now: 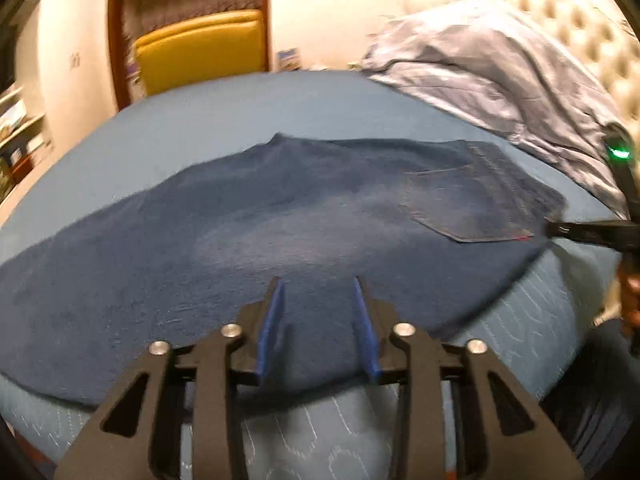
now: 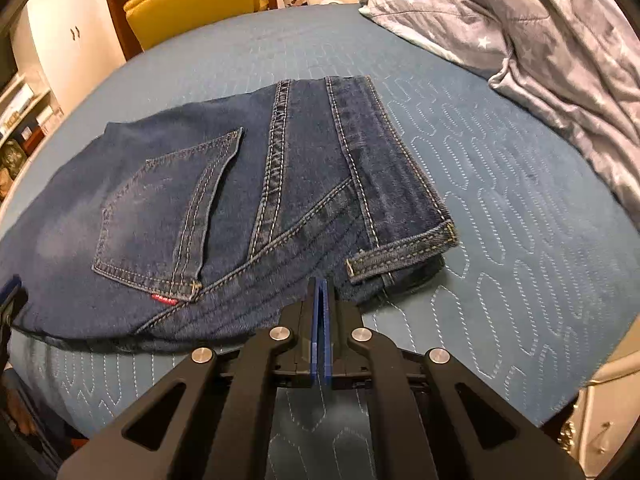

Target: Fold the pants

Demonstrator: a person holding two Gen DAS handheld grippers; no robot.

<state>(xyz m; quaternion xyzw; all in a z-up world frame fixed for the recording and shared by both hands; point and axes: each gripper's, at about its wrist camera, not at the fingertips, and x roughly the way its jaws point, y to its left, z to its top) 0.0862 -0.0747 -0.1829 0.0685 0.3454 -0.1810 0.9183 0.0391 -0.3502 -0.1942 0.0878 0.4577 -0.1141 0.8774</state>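
Dark blue jeans (image 1: 280, 220) lie flat across the bed, folded lengthwise, back pocket (image 2: 168, 216) up and waistband (image 2: 400, 256) towards the right. My left gripper (image 1: 319, 286) stands open over the near edge of the leg part, denim showing beneath the gap between its blue pads. It also shows at the left edge of the right wrist view (image 2: 10, 292). My right gripper (image 2: 321, 284) has its pads almost together at the jeans' near edge by the waistband; I see no cloth between them. In the left wrist view the right gripper (image 1: 556, 228) touches the waist corner.
The bed's blue quilted cover (image 2: 500, 200) spreads around the jeans. A crumpled grey star-print duvet (image 2: 540, 40) lies at the back right, before a tufted headboard (image 1: 580, 20). A yellow chair (image 2: 192, 0) stands beyond the bed, shelves (image 1: 16, 128) at left, a pale nightstand (image 2: 600, 420) at lower right.
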